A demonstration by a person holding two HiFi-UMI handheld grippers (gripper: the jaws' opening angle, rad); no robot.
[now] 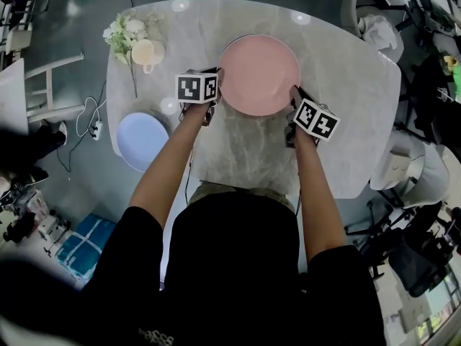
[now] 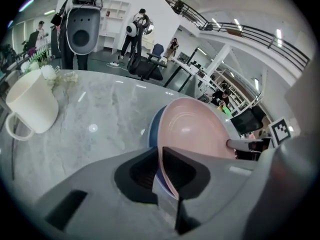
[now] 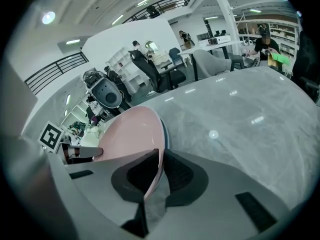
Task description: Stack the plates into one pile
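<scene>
Left gripper and right gripper fingers clenched on opposite rims of pink plate, likely for level carry, mid-table over dark blue plate, light blue plate apart.

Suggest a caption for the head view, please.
The left gripper and right gripper grip the pink plate by opposite rims.

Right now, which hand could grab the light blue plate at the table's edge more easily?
Probably the left. The left tool pinches the round pink plate on the side nearer the round light blue plate; the right tool pinches the opposite rim, farther away.
</scene>
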